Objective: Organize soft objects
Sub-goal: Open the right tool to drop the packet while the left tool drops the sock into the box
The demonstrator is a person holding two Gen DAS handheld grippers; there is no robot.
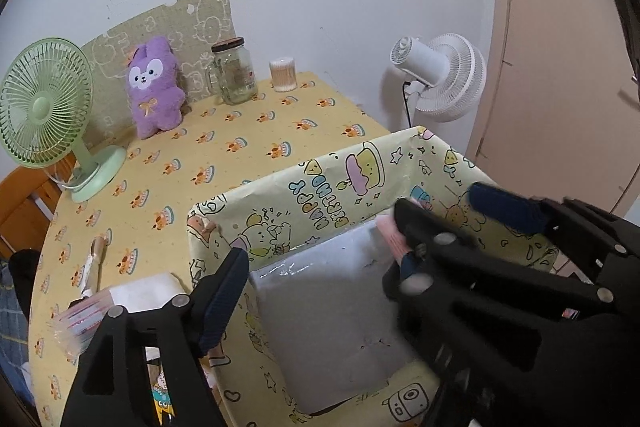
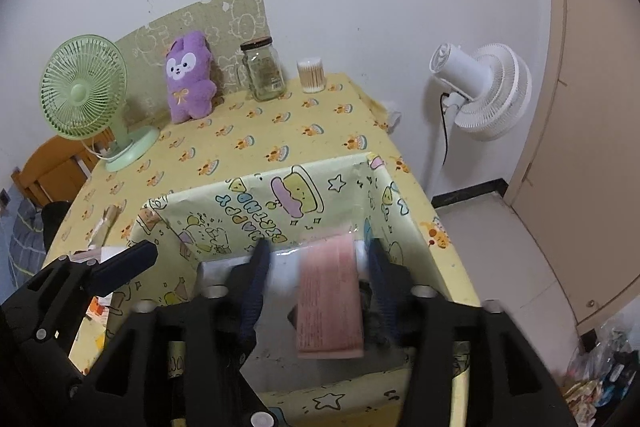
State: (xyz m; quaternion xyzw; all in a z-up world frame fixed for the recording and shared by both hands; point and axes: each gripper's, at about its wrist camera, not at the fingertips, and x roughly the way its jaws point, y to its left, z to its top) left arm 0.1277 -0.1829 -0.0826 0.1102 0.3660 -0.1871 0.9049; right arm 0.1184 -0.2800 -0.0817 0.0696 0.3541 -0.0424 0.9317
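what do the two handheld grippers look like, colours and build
Both are matte black plastic frames with triangular cut-outs and round silver pivot pins. The left gripper and right gripper each have two long fingers faced with dark navy ribbed pads. No cables, labels, hands or sleeves show in either wrist view.

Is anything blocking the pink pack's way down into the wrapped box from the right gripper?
Nothing visible does. The pink pack lies blurred between the open right gripper fingers, already inside the walls of the box, with only the pale grey liner beneath it.
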